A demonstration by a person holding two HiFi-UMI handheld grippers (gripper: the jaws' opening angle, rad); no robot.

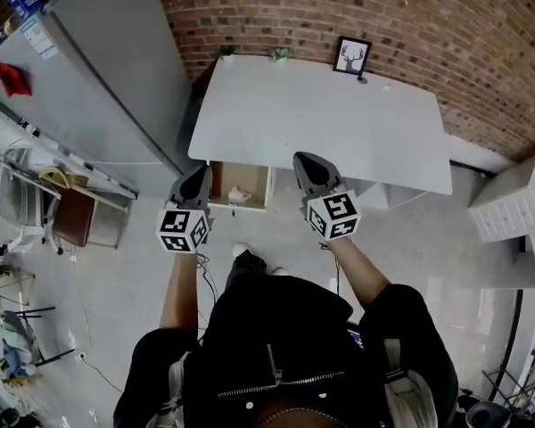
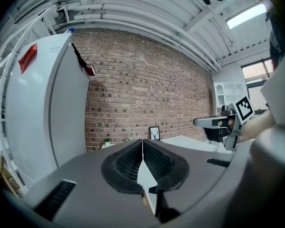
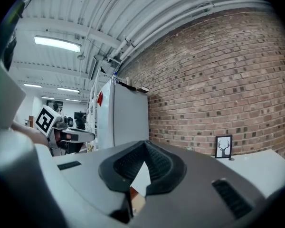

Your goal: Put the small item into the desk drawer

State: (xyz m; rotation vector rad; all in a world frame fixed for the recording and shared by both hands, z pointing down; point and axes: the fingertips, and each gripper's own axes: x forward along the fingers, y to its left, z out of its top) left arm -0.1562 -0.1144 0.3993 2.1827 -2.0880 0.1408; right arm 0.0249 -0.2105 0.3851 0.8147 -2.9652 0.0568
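Head view: left gripper (image 1: 199, 178) and right gripper (image 1: 305, 166) are held up in front of the person at the near edge of the white desk (image 1: 321, 123). We read both from their own views: each has its jaws pressed together at the tips with nothing between the pads, so both are empty.

The drawer (image 1: 255, 178) is pulled open under the desk's near edge, toward its left end. The left gripper sits at the drawer's 9 o'clock, overlapping its left wall in the picture. The right gripper is at its 3 o'clock, just beside it.

The small item (image 1: 239, 194), a pale beige lump, lies inside the drawer toward the 6 o'clock side, near the front panel. It is too small for us to say what it is. Neither gripper touches it.

On the desktop, a framed deer picture (image 1: 351, 56) stands at the far edge, about 1 o'clock, and two small plants (image 1: 226, 52) sit at about 11 o'clock. The grey fridge (image 1: 98, 69) is at the desk's 9 to 10 o'clock. The brick wall (image 1: 383, 16) runs behind, at 12.
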